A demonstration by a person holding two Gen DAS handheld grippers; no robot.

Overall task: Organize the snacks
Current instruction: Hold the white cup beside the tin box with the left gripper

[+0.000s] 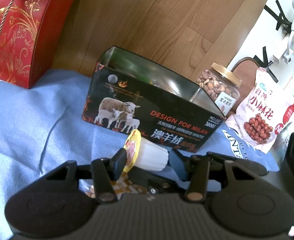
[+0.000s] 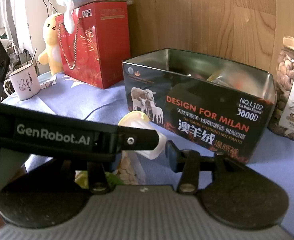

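Left gripper clamps a small white ribbed plastic jelly cup with yellow foil lid sideways, one pad on the lid, one on the base; end-to-end hold likely avoids crushing its thin wall. The cup sits between the jaws, just short of the open black sheep-print metal tin, the probable drop target straight ahead. Tin already holds some packets. Right gripper: left finger is hidden behind the other tool, so can't tell its state. Brown nut jar with gold lid and pink snack bag wait right of the jaws.
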